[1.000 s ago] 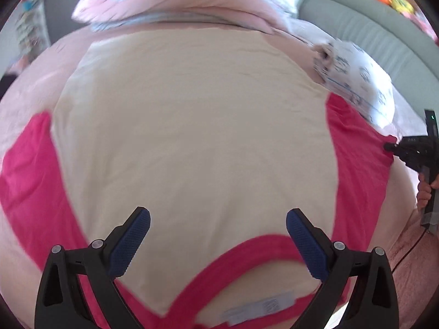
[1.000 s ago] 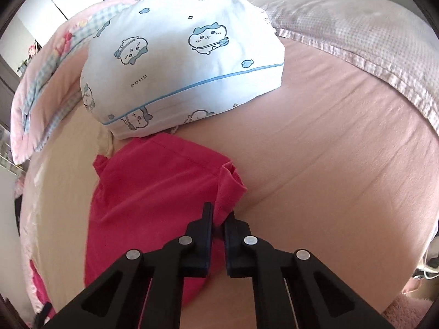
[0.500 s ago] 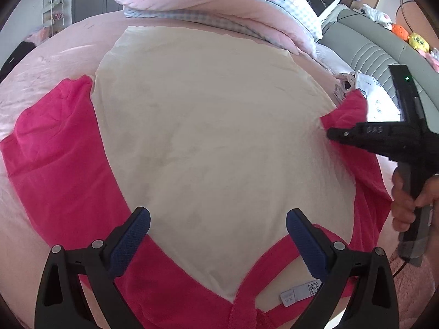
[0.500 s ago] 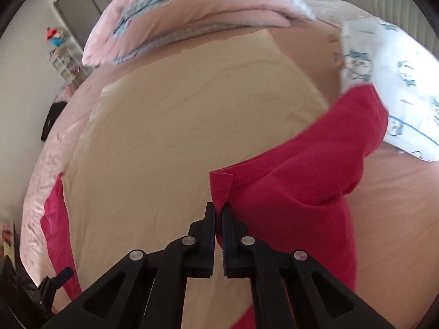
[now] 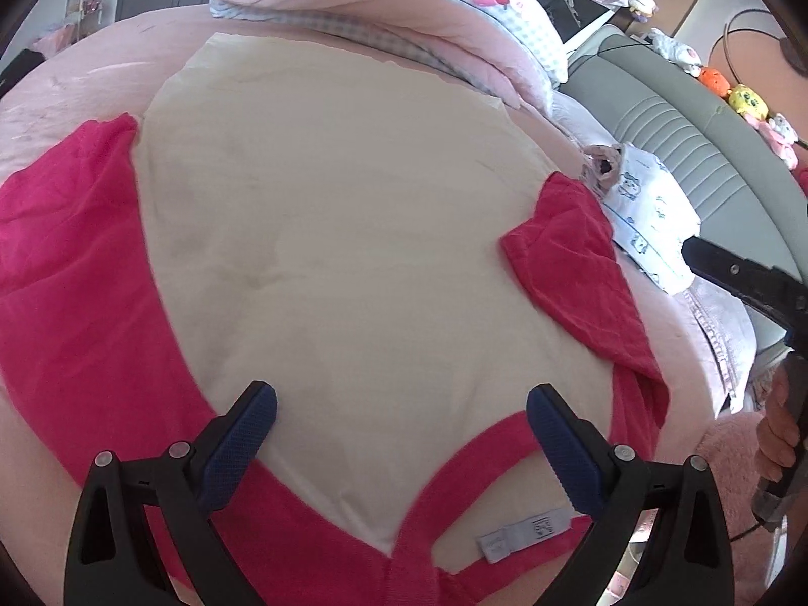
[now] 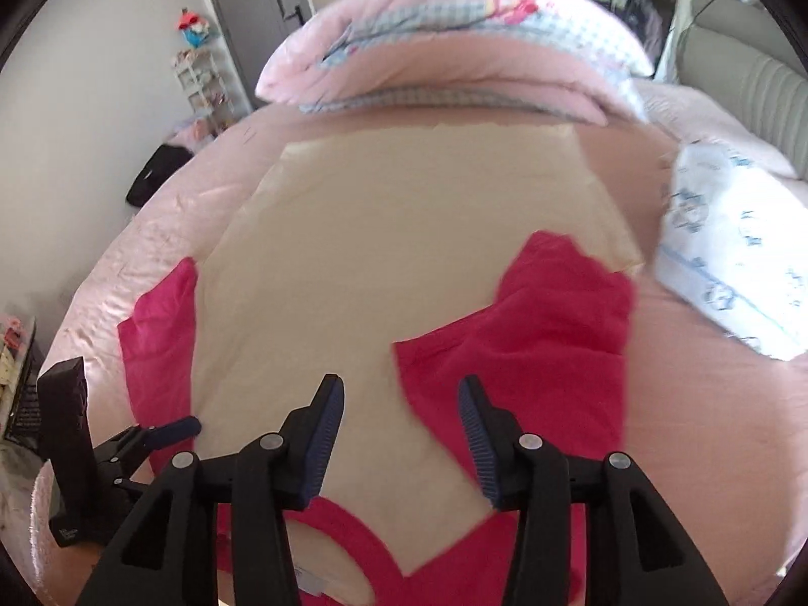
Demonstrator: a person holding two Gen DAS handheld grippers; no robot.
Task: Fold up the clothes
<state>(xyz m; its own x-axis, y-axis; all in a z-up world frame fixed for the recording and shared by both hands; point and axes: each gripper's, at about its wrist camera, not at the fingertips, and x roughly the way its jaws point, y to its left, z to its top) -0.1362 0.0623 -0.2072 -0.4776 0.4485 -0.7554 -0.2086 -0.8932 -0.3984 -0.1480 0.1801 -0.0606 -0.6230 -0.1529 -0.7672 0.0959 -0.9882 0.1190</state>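
Observation:
A cream T-shirt (image 5: 343,232) with pink-red sleeves and collar (image 5: 454,459) lies flat on the pink bed, its neck label (image 5: 525,530) nearest me. Its right sleeve (image 6: 545,323) lies folded inward over the cream body, while the left sleeve (image 5: 76,252) is spread out on the sheet. My right gripper (image 6: 401,389) hovers above the folded sleeve's corner. Its jaws are opening and no cloth is between the pads. My left gripper (image 5: 401,399) stands open just above the collar, holding nothing. The left wrist view catches the right gripper (image 5: 727,272) at its right edge, held by a hand (image 5: 780,434).
A folded pink quilt (image 5: 379,5) lies beyond the shirt's hem. A white printed pillow (image 6: 732,262) sits right of the folded sleeve, by the grey headboard (image 5: 682,136) with plush toys on top. A black bag (image 6: 156,177) lies off the bed's left side.
The right gripper, shut on the right sleeve's cuff, carried it from the sheet by the pillow inward over the cream body, then let go and opened. The left gripper stayed open.

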